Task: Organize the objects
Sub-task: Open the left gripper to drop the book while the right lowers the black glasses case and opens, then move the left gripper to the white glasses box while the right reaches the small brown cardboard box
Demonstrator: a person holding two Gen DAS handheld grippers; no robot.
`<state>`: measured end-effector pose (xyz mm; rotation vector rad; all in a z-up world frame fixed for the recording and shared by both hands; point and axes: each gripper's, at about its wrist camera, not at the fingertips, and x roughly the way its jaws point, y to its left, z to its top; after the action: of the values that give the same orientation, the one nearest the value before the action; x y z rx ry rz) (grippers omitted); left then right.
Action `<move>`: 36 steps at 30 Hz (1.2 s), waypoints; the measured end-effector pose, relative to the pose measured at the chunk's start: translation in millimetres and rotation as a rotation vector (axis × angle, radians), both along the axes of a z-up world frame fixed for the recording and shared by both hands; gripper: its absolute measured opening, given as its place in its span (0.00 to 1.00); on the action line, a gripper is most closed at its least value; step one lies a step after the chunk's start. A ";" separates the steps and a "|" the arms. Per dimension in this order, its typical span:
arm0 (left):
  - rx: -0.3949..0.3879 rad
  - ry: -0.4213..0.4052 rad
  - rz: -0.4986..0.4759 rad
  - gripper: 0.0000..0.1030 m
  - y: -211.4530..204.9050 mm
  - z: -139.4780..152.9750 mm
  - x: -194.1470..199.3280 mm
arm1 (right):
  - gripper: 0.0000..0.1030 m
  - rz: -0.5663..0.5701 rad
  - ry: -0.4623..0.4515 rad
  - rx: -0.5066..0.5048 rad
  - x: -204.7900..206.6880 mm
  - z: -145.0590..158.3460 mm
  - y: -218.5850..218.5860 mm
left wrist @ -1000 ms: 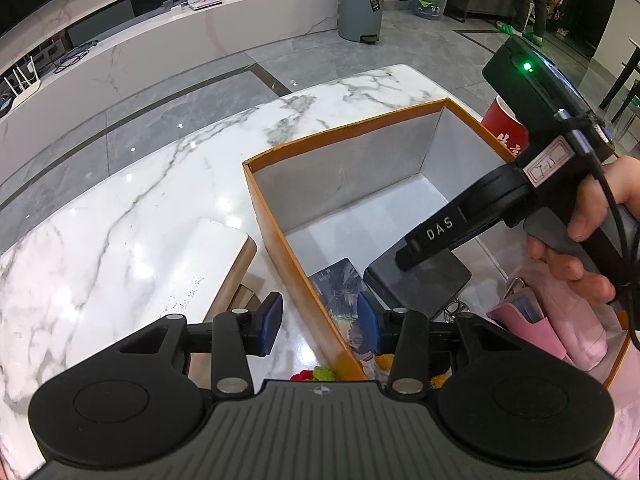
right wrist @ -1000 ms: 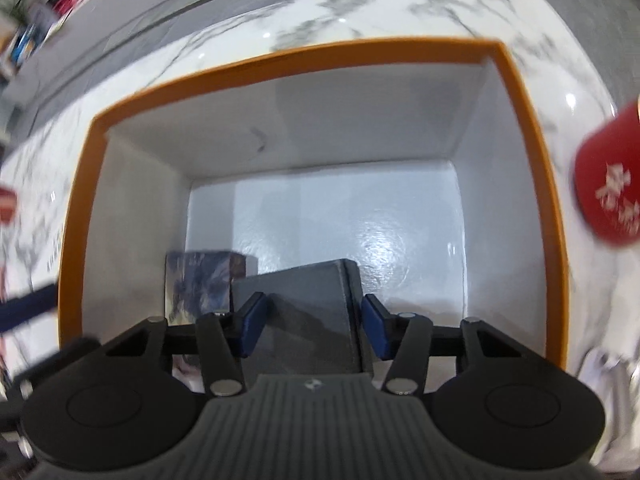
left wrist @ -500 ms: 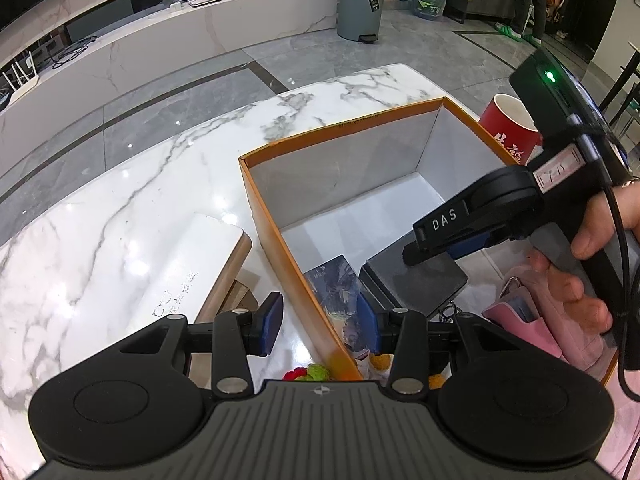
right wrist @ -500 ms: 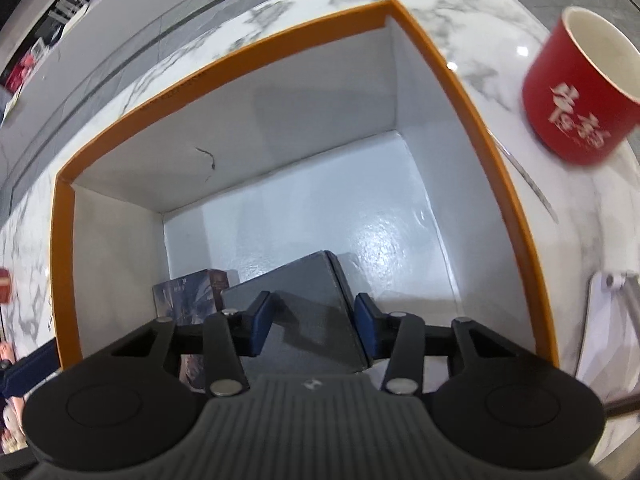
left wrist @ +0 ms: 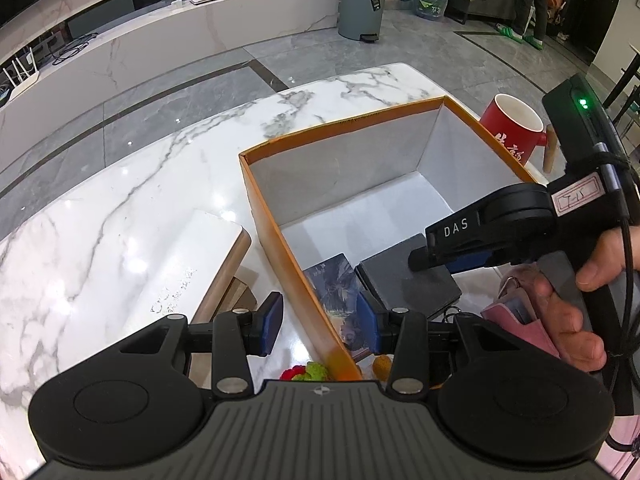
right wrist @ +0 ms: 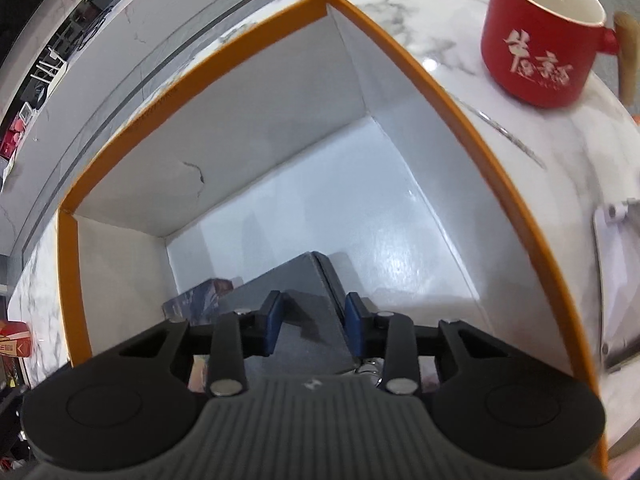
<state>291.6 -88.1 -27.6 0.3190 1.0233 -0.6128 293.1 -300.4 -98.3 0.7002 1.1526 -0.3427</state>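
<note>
An orange-rimmed box point(left wrist: 340, 124) point(right wrist: 192, 76) with white inside stands on the marble table. On its floor lie a flat dark grey case point(left wrist: 400, 280) point(right wrist: 296, 280) and, left of it, a dark picture card point(left wrist: 332, 284) point(right wrist: 200, 300). My right gripper point(right wrist: 314, 322) point(left wrist: 424, 258) hangs inside the box just over the grey case. Its jaws are closing, and the pads do not press on the case, whose right edge runs under the gap. My left gripper point(left wrist: 320, 324) stands open astride the box's near left wall, not touching it.
A red mug point(left wrist: 512, 132) point(right wrist: 536, 48) stands right of the box. A white block with a wooden edge point(left wrist: 200, 264) lies left of it. A pink pouch point(left wrist: 516, 312) sits under the person's hand point(left wrist: 568, 320). Small coloured items point(left wrist: 304, 372) lie by the near corner.
The right gripper has rolled and shifted right within the box, its jaws narrowing over the grey case. The red mug has come fully into its view. The left gripper has stayed put.
</note>
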 end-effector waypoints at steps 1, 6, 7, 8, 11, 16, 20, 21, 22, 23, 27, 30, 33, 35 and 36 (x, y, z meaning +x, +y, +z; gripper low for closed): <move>0.000 0.000 -0.001 0.47 0.0 -0.2 -0.1 | 0.35 0.000 -0.003 0.001 -1.1 -0.2 0.3; -0.004 0.005 0.005 0.47 1.0 -1.3 -1.5 | 0.40 0.076 -0.007 0.006 1.7 -0.3 0.4; -0.003 0.004 0.006 0.47 1.2 -1.5 -2.2 | 0.40 0.100 -0.008 -0.008 2.9 0.2 2.1; -0.002 0.003 0.007 0.47 1.2 -1.4 -2.6 | 0.39 0.119 -0.011 -0.021 3.6 0.7 3.4; -0.004 -0.001 0.010 0.47 3.5 1.7 -3.7 | 0.41 0.180 -0.023 -0.046 5.4 3.1 5.2; -0.017 -0.023 0.004 0.47 12.2 12.7 -11.8 | 0.45 0.225 -0.053 -0.115 1.2 5.9 6.3; -0.036 -0.050 0.000 0.47 23.5 24.1 -18.2 | 0.45 0.237 -0.078 -0.091 -6.7 14.2 4.3; -0.039 -0.056 -0.001 0.47 27.1 27.2 -19.1 | 0.45 0.244 -0.091 -0.099 -8.4 18.2 6.2; -0.039 -0.064 -0.005 0.47 30.8 30.4 -20.6 | 0.46 0.255 -0.108 -0.111 -9.2 22.4 9.5; -0.038 -0.075 -0.008 0.47 35.1 33.6 -22.6 | 0.46 0.277 -0.131 -0.120 -12.2 29.4 12.2; -0.029 -0.113 -0.022 0.47 55.4 44.5 -30.6 | 0.46 0.402 -0.224 -0.140 -23.6 60.2 29.8; -0.015 -0.130 -0.020 0.47 72.2 47.4 -36.1 | 0.47 0.544 -0.323 -0.216 -32.4 83.8 51.6; -0.001 -0.139 -0.019 0.47 85.9 44.7 -39.5 | 0.47 0.706 -0.409 -0.306 -40.0 101.9 75.8; 0.023 -0.144 -0.031 0.49 92.4 39.8 -40.5 | 0.47 0.840 -0.461 -0.335 -43.4 109.2 93.1; 0.040 -0.152 -0.039 0.51 94.3 36.4 -39.8 | 0.48 0.905 -0.482 -0.344 -45.0 112.1 101.4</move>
<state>251.8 6.2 8.8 0.4150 0.8861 -0.5947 248.1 -199.0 13.7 -0.0862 0.8114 0.3778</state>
